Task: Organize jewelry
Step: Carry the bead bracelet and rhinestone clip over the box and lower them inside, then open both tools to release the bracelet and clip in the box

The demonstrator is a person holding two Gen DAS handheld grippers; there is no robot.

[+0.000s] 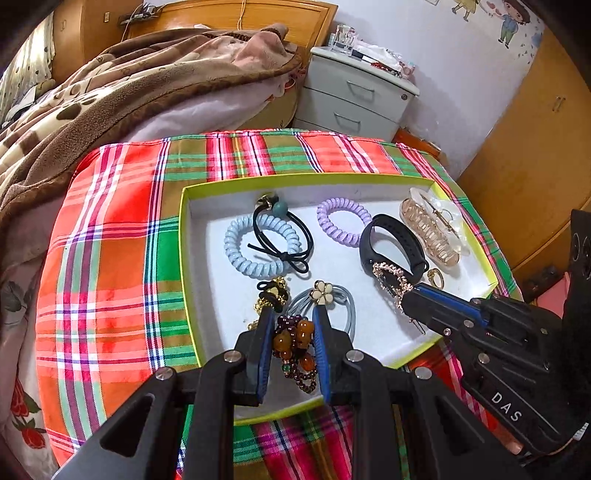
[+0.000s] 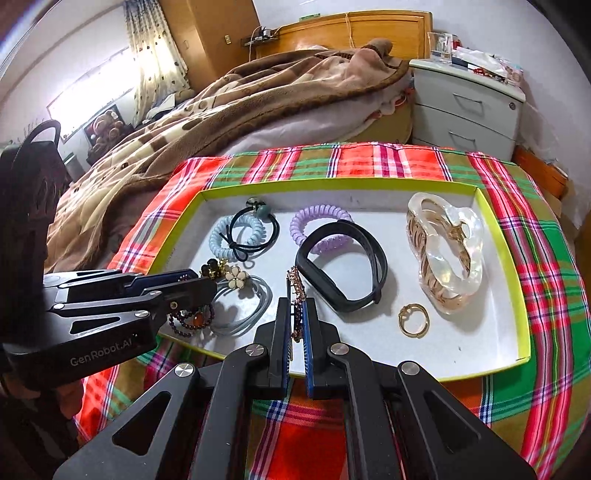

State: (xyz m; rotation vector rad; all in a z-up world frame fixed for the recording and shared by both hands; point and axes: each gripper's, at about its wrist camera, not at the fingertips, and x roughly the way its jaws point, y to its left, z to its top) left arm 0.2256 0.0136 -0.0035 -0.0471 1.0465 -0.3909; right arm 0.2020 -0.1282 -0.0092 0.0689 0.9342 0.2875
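Plaid cloth (image 1: 110, 258) covers the work surface, red/green/orange checks. Behind it: bed with brown paw-print blanket (image 2: 221, 107), wooden headboard (image 2: 369, 27). Grey two-drawer nightstand (image 1: 354, 96) beside bed, clutter on top. Wooden wardrobe (image 1: 535, 155) to the side. Curtained window (image 2: 110, 85), bright.

You've got a beaded bracelet (image 1: 295, 343), amber + dark purple beads, bunched at the near edge of the white tray (image 1: 207, 280). Your rhinestone hair clip (image 2: 296, 295), gold w/ purple stones, stands on edge just beside the black band (image 2: 341, 269).
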